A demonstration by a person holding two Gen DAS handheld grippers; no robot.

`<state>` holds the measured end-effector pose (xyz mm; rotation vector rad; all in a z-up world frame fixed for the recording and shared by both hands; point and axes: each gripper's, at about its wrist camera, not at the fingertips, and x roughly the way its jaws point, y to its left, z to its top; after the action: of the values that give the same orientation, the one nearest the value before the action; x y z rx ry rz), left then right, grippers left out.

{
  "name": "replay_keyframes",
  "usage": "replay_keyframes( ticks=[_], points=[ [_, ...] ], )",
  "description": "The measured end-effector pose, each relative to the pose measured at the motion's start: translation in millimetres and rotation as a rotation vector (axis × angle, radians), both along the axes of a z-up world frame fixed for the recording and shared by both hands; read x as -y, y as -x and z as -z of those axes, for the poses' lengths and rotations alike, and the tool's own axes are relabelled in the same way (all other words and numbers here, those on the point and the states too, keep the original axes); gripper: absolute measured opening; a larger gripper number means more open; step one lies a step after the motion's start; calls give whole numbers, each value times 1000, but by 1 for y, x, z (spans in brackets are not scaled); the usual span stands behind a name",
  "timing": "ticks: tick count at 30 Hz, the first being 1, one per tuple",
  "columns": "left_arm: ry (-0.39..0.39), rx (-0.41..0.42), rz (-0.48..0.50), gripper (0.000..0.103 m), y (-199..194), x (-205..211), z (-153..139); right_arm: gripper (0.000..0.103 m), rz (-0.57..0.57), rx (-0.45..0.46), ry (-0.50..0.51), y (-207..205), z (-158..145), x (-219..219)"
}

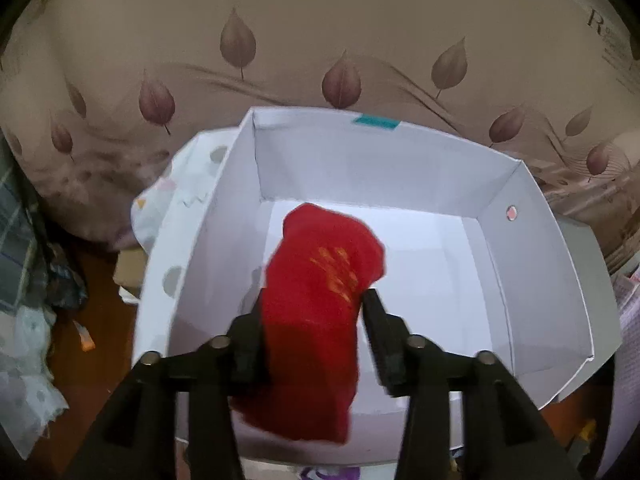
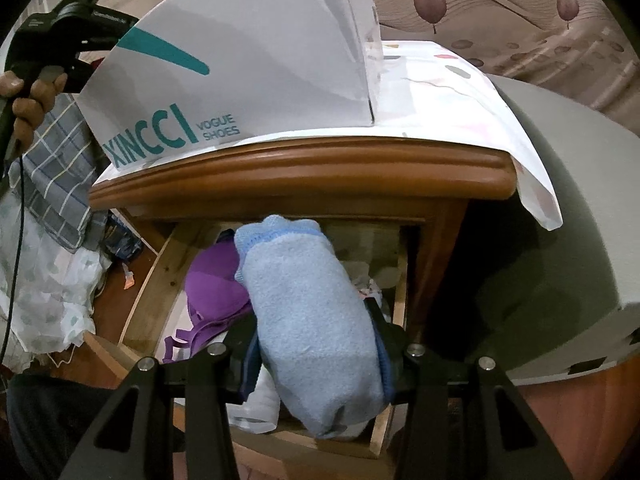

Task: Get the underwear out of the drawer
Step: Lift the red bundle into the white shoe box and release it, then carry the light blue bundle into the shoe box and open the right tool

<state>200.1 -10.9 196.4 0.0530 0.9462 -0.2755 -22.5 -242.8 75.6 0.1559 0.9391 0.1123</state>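
A rolled red underwear with a gold print hangs over the inside of a white shoe box. My left gripper stands open around it: the left finger lies against the cloth and the right finger shows a gap lower down. In the right wrist view my right gripper is shut on a rolled light blue underwear, held above the open wooden drawer. A purple bra and pale cloth lie in the drawer beneath it.
The shoe box sits on a patterned white cloth on the wooden bedside cabinet top, directly above the drawer. A person's hand holds the other tool at upper left. A leaf-print bedsheet lies behind; clutter on the floor at left.
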Motion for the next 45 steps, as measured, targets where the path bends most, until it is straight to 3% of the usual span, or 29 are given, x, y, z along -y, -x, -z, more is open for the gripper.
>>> replay_keyframes(
  ticks=[4, 17, 24, 31, 36, 40, 45],
  points=[
    [-1, 78, 9, 65, 5, 0, -18, 46, 2, 3, -2, -2, 0, 1],
    [53, 157, -51, 69, 47, -44, -65, 46, 22, 2, 16, -3, 4, 1],
    [-6, 246, -180, 76, 85, -99, -70, 46, 50, 22, 38, -1, 3, 2],
    [-127, 262, -342, 83, 121, -151, -11, 46, 83, 60, 82, 7, -11, 2],
    [-119, 180, -420, 83, 129, -180, 53, 46, 90, 73, 96, 14, -35, 5],
    [-127, 151, -478, 83, 137, -197, 93, 46, 88, 106, 122, 17, -76, 12],
    [-130, 120, -529, 83, 141, -213, 121, 46, 74, 200, 198, 2, -146, 16]
  ],
)
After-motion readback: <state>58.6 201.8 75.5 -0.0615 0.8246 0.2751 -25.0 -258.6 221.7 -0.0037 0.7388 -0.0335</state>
